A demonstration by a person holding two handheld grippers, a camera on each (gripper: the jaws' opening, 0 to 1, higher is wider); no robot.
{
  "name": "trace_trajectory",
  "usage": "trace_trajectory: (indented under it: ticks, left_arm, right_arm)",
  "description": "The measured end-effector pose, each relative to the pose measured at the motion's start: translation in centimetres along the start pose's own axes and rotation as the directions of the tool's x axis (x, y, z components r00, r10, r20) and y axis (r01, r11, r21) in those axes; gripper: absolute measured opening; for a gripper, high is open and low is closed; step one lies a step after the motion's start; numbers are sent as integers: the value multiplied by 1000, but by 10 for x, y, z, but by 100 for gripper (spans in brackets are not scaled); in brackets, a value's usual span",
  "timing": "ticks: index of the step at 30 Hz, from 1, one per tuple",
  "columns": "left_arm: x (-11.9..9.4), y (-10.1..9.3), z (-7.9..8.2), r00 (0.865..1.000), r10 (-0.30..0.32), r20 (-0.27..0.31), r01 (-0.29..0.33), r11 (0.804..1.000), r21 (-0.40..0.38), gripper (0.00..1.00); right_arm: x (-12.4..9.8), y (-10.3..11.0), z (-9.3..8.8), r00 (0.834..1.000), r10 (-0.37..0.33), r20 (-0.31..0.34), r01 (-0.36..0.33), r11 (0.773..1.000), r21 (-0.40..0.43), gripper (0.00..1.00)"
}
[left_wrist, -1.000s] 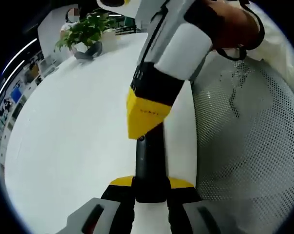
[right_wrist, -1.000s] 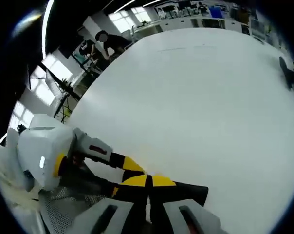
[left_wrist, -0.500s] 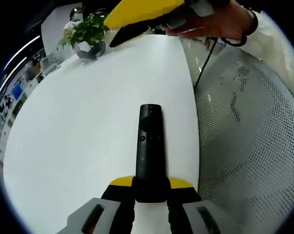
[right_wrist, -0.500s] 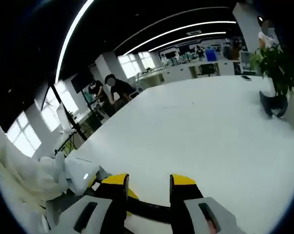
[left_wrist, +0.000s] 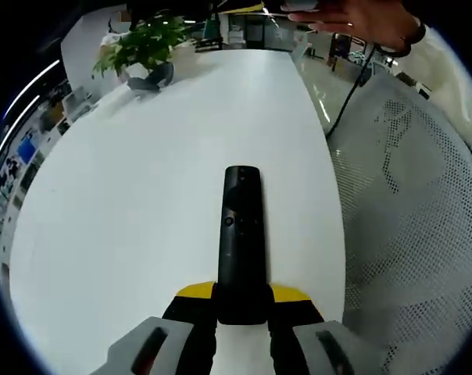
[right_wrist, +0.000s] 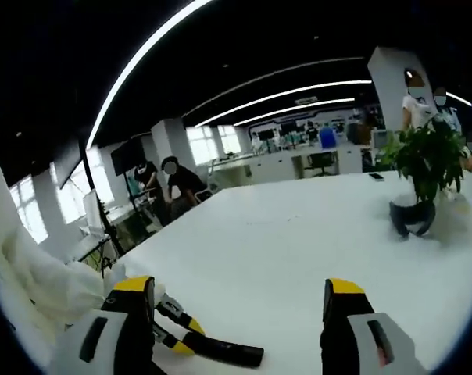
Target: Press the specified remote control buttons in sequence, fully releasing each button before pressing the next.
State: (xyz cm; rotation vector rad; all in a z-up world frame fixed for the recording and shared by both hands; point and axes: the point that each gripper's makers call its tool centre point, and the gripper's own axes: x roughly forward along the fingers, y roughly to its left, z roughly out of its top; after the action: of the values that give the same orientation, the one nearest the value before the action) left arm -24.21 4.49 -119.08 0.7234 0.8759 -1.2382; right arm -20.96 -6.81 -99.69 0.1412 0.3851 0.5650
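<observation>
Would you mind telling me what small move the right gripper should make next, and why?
Probably lower the right gripper back toward the remote for the next press. Its jaws stand wide open, lifted above the white table, while the left gripper holds the remote's near end, so the buttons lie free.
</observation>
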Motion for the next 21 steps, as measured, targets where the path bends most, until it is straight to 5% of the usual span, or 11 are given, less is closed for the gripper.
trace_trajectory:
  ticks: [21]
  left_arm:
    - [3, 61, 6, 999, -4, -46, 5, 999, 33, 23]
  right_arm:
    - [-14, -33, -21, 996, -64, -55, 67, 997, 46, 99]
